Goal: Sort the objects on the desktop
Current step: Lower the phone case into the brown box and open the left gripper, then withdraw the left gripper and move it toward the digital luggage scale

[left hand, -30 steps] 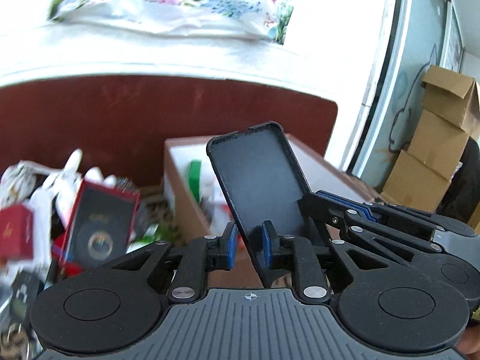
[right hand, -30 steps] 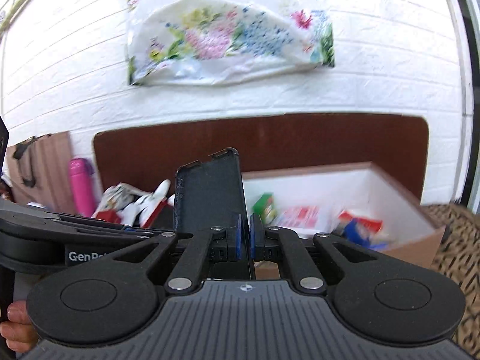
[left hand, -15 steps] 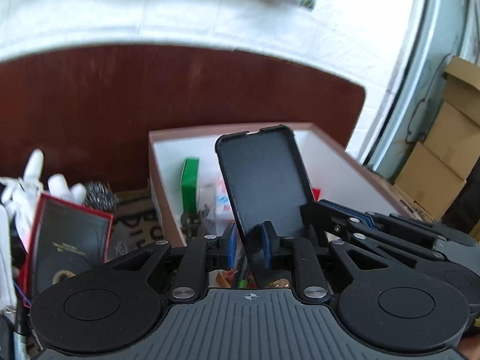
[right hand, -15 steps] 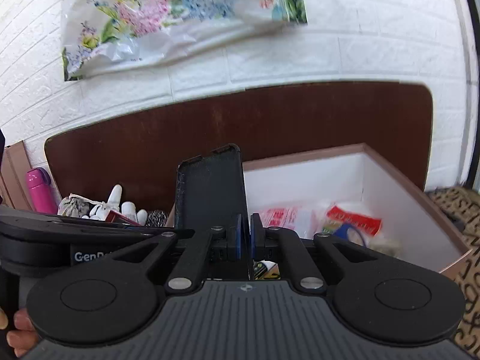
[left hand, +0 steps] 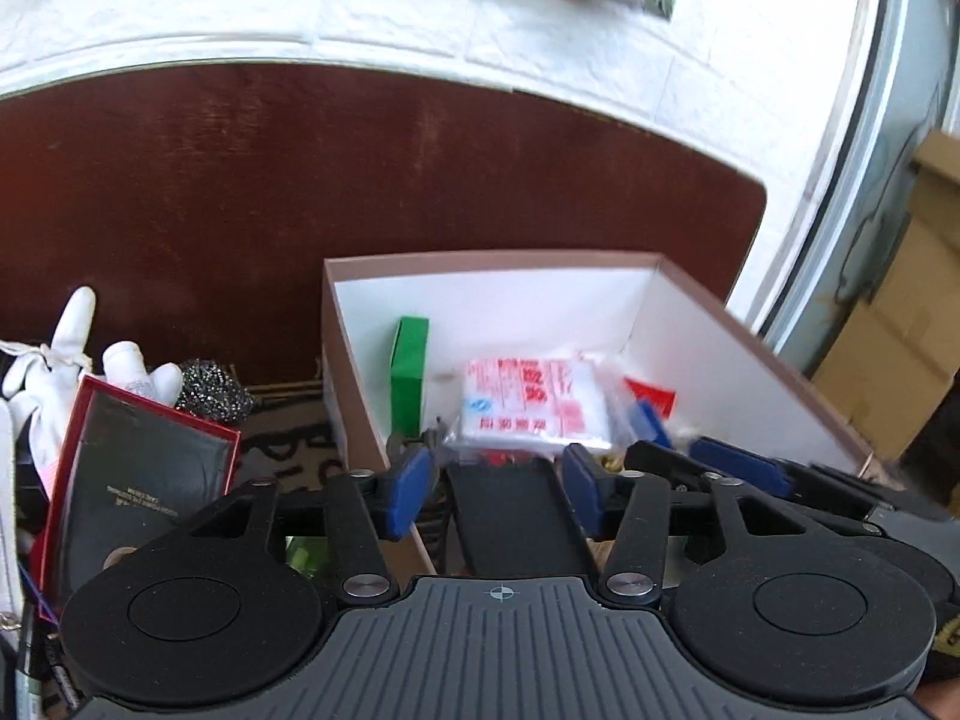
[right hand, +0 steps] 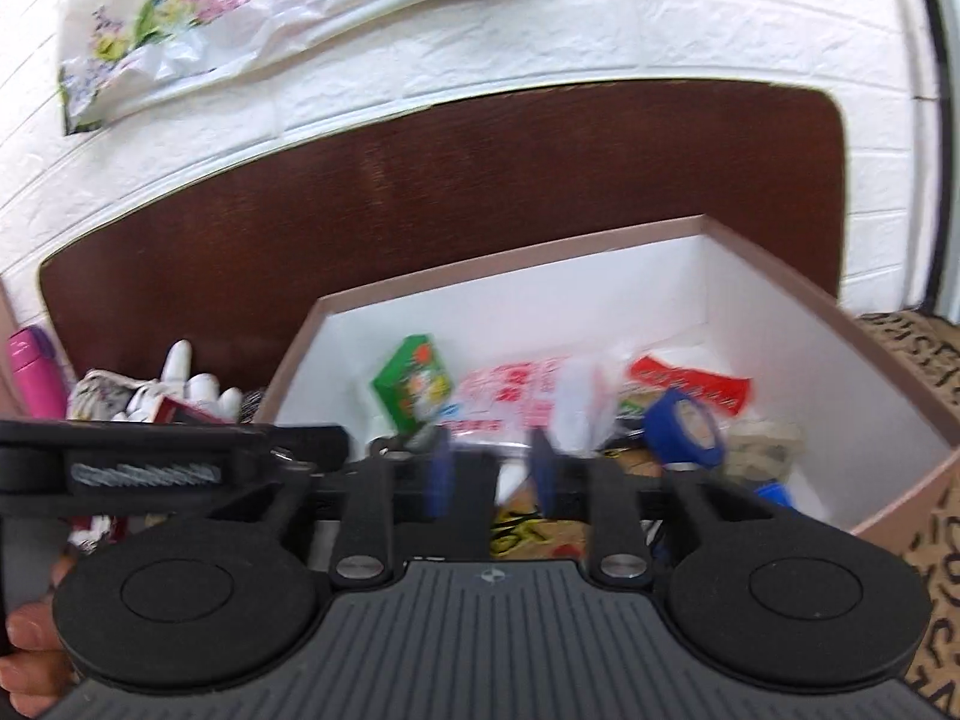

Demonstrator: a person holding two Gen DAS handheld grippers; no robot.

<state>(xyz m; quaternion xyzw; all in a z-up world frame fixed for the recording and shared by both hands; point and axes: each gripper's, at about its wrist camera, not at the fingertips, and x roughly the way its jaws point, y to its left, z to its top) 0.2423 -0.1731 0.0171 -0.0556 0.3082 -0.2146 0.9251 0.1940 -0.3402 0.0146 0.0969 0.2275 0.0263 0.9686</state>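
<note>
Black phone case (left hand: 516,516) lies flat between the left gripper (left hand: 498,489) fingers, which are opening with their blue pads clear of it, right over the near end of the white-lined box (left hand: 750,336). Right gripper (right hand: 489,474) fingers are opening too, nothing pinched. Green carton (right hand: 414,381) and blue tape roll (right hand: 684,429) sit inside the box.

Black phone case (left hand: 513,510) is lying low at the near edge of the box (left hand: 750,324), open side up and tilted away. The box is brownish outside, white inside, with a green carton (left hand: 409,372) standing at the left, a red-printed white packet (left hand: 528,405) mid, and blue tape roll (right hand: 684,429) right.
</note>
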